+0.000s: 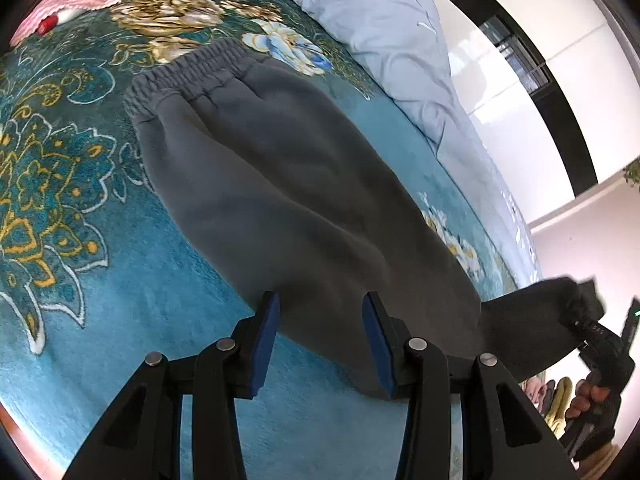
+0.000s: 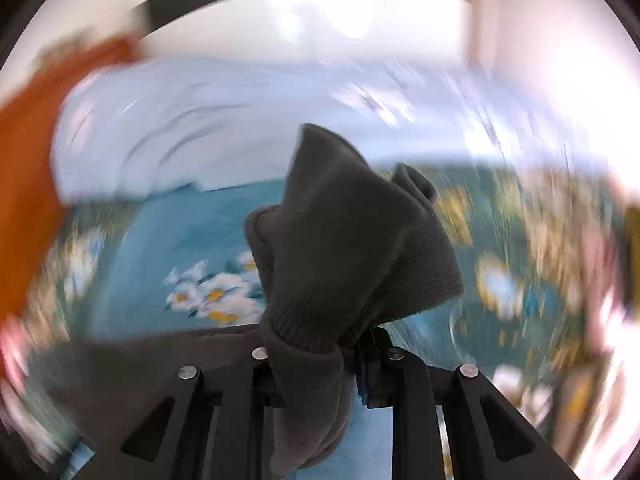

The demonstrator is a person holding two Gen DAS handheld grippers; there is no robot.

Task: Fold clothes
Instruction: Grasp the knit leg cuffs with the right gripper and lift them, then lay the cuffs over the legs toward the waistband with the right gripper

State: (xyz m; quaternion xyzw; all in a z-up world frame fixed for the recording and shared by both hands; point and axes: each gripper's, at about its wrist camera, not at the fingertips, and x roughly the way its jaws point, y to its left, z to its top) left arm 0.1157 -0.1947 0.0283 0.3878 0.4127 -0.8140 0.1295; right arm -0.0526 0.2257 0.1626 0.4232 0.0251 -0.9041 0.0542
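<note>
Blk hand-held gripper (image 1: 320,344), blue pads (image 1: 266,340).

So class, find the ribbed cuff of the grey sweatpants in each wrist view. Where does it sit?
Left wrist: the ribbed cuff is at far right, held by the right claw.
Right wrist: cuff at centre, bunched above the claw.
Shared landmark: the teal floral blanket.

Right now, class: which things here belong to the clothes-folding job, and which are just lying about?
Belonging to the job:
dark grey fleece sweatpants
left gripper, open
right gripper, shut on the ribbed cuff

Just lying about:
pale blue floral pillow
pink knitted cloth
teal floral bedspread
</note>
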